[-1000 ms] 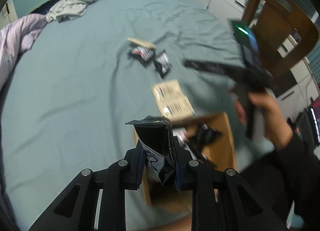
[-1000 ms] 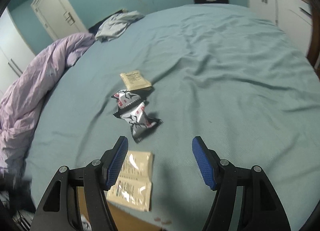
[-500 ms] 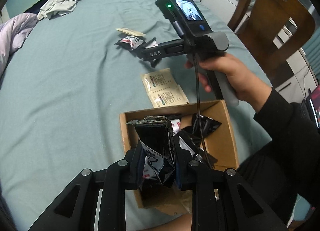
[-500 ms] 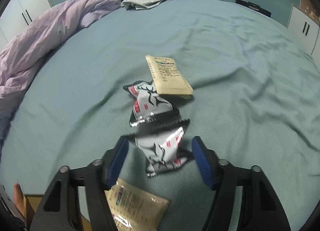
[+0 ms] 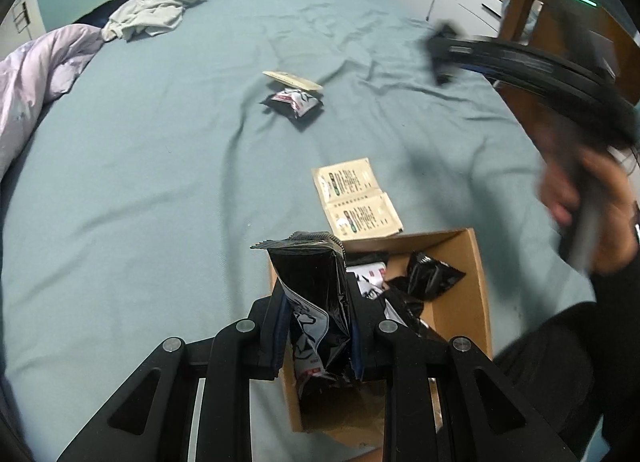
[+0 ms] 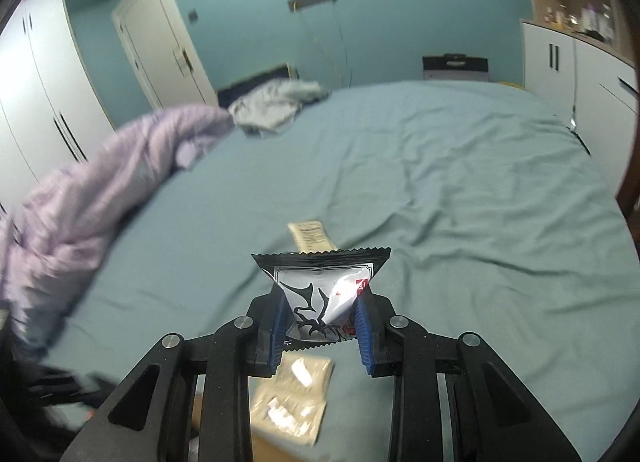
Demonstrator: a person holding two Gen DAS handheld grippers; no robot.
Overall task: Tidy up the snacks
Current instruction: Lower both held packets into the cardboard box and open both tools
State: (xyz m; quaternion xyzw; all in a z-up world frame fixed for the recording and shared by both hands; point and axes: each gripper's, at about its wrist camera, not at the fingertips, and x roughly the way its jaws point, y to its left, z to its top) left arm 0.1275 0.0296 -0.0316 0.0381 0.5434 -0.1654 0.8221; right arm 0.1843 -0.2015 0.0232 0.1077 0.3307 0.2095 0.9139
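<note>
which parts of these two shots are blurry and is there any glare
Left wrist view: the right hand-held gripper and the hand holding it are smeared by motion; the cardboard box stays sharp. Right wrist view: the purple duvet and beige sachets blur, and glare streaks the silver snack packet.

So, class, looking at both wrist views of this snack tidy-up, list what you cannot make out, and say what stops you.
- Left wrist view: the right hand-held gripper is smeared by motion blur, so its snack packet cannot be seen.
- Left wrist view: the cardboard box is partly hidden behind the left hand-held gripper and its black packet.
- Both views: print on the beige sachets is too small to read.
</note>
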